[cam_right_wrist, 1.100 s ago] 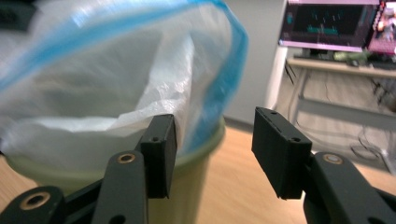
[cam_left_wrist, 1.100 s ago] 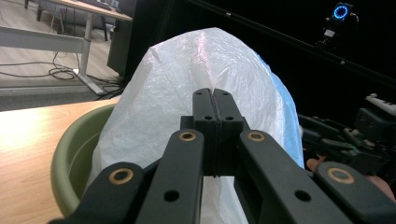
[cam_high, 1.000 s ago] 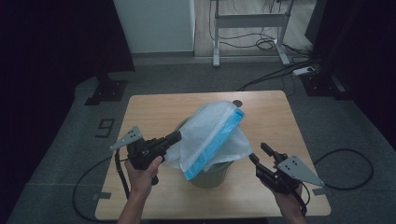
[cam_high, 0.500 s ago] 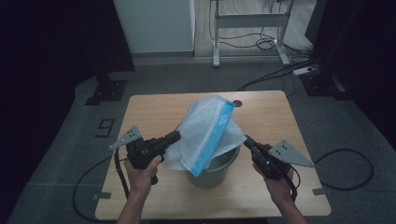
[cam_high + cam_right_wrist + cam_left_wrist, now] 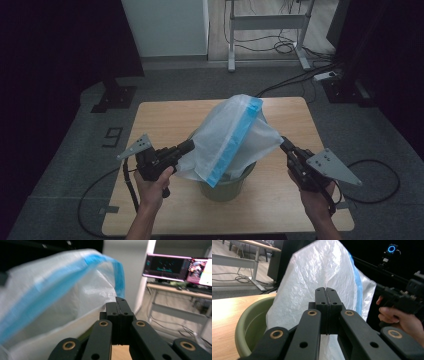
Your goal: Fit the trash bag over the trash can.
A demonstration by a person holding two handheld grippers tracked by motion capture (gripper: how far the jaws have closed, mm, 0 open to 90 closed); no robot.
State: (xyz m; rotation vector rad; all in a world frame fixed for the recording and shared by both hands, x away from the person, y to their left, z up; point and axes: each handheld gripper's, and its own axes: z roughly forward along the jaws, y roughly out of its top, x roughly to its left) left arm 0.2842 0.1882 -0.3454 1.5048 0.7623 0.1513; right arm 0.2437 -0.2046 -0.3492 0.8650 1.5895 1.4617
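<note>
Your left gripper (image 5: 189, 145) and right gripper (image 5: 283, 143), both clamped on the crinkly white plastic bag with a blue band (image 5: 227, 137), hold it spread above the round olive-green bucket (image 5: 227, 186) at the wooden table's (image 5: 160, 115) near middle.

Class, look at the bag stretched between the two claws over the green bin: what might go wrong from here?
1. The thin white bag is pinched at one edge by the left claw and at another by the right claw; pulling apart might tear it or slip it free.
2. The green bin stands loose on the table; a tug could tip it.
</note>
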